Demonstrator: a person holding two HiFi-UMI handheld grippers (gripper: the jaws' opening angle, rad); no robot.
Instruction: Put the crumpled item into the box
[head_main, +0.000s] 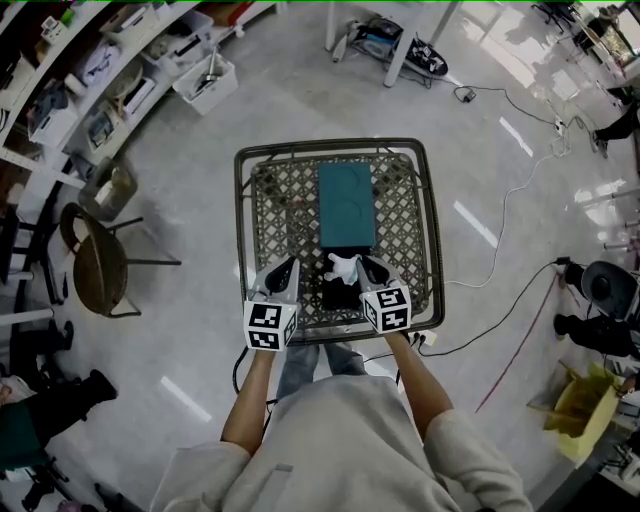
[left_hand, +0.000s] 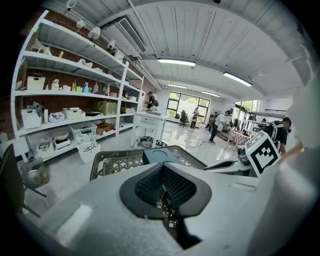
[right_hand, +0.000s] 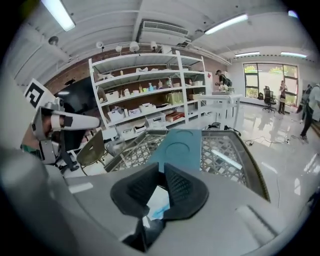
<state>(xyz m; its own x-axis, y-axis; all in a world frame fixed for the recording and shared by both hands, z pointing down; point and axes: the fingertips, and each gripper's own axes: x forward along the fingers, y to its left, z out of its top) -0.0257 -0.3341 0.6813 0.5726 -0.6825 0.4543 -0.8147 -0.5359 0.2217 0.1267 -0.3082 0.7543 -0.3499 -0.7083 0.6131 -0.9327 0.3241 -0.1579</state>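
Head view, going left to right: the left gripper (head_main: 290, 265) is over the near edge of the metal lattice table (head_main: 240, 240), with its jaws closed together and nothing in them. Right beside it, the white crumpled item (head_main: 342, 268) is pinched in the right gripper (head_main: 366, 263), whose jaws are clamped nearly shut on it. It's just on the near side of the teal box (head_main: 346, 205).
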